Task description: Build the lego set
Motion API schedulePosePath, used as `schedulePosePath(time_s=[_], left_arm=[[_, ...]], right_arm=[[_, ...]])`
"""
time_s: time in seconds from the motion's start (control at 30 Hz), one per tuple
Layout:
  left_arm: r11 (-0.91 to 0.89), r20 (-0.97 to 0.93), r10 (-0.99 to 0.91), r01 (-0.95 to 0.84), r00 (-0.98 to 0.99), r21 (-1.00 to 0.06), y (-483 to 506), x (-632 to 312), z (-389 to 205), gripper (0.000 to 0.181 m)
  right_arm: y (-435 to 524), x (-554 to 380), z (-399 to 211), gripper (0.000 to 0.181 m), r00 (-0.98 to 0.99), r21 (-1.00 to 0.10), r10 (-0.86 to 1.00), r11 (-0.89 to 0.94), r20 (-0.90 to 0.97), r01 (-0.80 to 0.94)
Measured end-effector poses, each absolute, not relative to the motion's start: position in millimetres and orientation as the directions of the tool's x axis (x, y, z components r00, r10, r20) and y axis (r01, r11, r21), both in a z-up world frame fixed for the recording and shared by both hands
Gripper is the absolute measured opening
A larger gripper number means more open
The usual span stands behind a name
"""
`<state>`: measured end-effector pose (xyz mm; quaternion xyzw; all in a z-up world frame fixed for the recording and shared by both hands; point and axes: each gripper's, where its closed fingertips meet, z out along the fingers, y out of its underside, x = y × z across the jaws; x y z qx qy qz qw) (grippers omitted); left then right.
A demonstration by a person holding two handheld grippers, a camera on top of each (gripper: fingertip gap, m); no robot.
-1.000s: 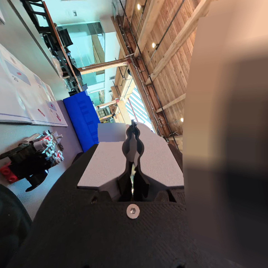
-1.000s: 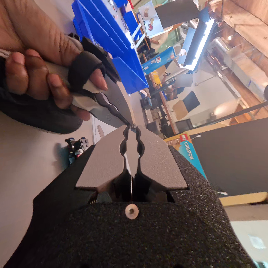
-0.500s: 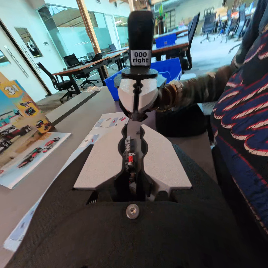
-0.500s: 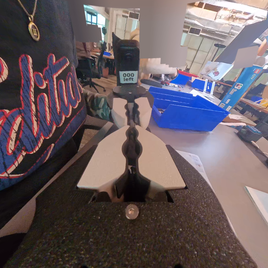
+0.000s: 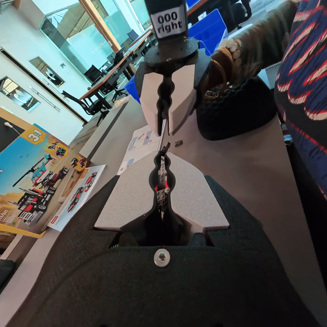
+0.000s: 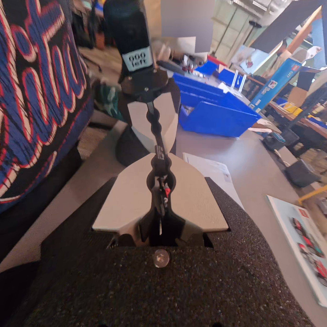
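Facing tip to tip, both grippers' jaws pinch small lego parts (image 5: 161, 192)

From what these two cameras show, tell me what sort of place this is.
Probably an open-plan office used as a workshop. Desks with office chairs stand before glass partition walls, blue parts bins sit on the grey table, and a toy set box lies beside an instruction booklet.

Grey-black-red lego assembly (image 5: 161, 192) between fingers (image 5: 134, 191)
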<state>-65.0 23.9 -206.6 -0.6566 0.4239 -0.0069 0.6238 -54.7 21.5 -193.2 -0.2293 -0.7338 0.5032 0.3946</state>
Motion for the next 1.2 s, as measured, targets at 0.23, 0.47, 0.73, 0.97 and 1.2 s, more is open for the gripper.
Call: schedulePosePath(time_s=[0.23,0.47,0.73,0.97,1.2], left_arm=[[0.153,-0.552,-0.577,-0.585,0.601,-0.797,28.0,-58.3,-211.7,0.003],[0.145,-0.547,-0.586,-0.587,0.598,-0.797,28.6,-49.2,-212.9,0.003],[0.008,-0.458,-0.581,-0.558,0.673,-0.830,35.2,-53.6,-223.1,0.015],[-0.169,-0.298,-0.527,-0.441,0.796,-0.881,35.8,-87.2,-226.5,0.019],[-0.291,-0.186,-0.474,-0.353,0.861,-0.889,31.7,-106.8,-236.1,0.019]], right_arm=[[19.8,-51.7,-201.0,0.011,-0.513,-0.787,0.665,0.616,0.543,-0.034],[17.1,-47.5,-207.4,0.003,-0.498,-0.705,0.606,0.709,0.620,-0.016],[38.0,-43.3,-223.4,0.002,-0.430,-0.669,0.629,0.739,0.648,0.072],[70.9,-50.0,-261.4,0.003,-0.380,-0.308,0.386,0.918,0.840,0.251],[73.2,-56.4,-271.8,0.003,-0.372,-0.287,0.378,0.917,0.848,0.278]])
